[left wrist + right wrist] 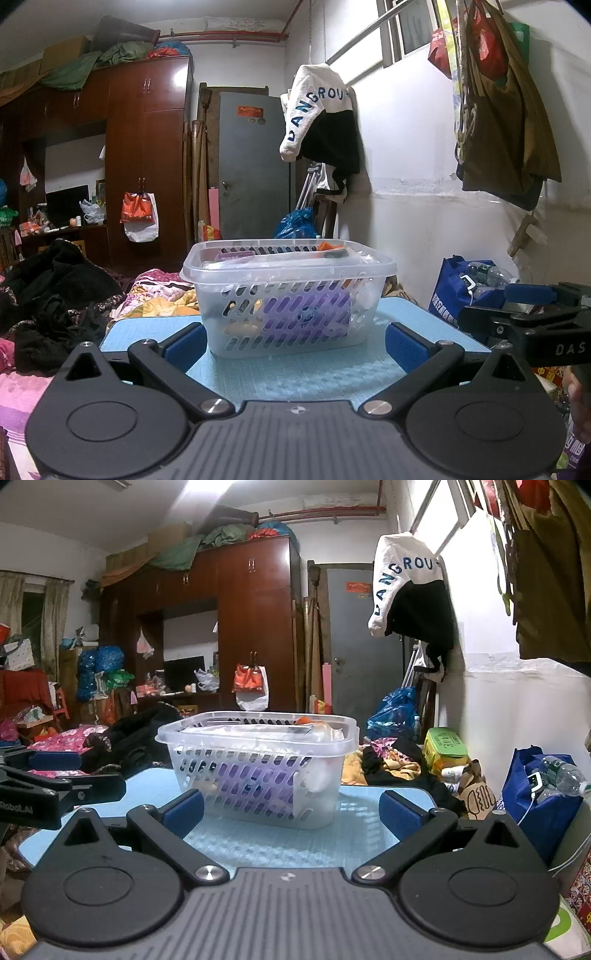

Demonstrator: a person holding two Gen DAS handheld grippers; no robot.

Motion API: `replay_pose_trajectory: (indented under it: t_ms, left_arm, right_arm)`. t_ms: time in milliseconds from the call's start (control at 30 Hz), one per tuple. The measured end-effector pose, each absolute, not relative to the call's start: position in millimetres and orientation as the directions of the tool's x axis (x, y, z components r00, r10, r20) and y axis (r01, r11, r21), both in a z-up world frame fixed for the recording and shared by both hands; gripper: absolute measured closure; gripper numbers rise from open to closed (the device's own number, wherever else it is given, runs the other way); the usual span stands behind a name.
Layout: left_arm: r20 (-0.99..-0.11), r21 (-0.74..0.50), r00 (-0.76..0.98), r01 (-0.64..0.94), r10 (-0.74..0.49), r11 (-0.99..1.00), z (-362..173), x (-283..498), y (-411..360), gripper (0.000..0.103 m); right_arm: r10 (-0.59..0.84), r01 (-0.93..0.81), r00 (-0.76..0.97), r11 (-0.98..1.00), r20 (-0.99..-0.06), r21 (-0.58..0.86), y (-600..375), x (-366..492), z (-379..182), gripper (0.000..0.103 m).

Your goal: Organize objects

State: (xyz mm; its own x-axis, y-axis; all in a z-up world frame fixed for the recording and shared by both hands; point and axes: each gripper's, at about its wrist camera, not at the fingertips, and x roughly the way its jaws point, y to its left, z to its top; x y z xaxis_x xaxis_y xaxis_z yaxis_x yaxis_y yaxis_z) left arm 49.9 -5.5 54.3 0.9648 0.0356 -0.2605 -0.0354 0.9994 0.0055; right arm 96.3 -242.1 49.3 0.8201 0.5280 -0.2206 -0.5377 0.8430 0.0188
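Observation:
A clear slotted plastic basket [288,295] stands on a light blue table [303,373]. It holds a purple packet [306,314], an orange item [328,245] and clear wrapped things near the rim. My left gripper [293,345] is open and empty, just in front of the basket. My right gripper [291,812] is open and empty, also just short of the basket [258,768] on the table [295,842]. Each gripper shows at the edge of the other's view: the right one [524,325] and the left one [48,790].
A bed with piled clothes [55,295] lies left of the table. A blue bag with bottles [543,797] stands at the right by the white wall. Clothes and bags [399,757] lie behind the table. A brown wardrobe [147,147] and grey door [255,166] stand far back.

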Motion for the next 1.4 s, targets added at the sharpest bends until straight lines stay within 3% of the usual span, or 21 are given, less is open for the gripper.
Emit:
replay_pose_trajectory:
  t_ms: [1400]
  left_arm:
    - [-0.248, 0.020, 0.968, -0.018, 0.022, 1.000, 51.0, 50.5, -8.3, 0.000]
  right_arm:
    - [0.536, -0.546, 0.810, 0.837, -0.236, 0.026, -240.8, 104.5, 42.6, 0.000]
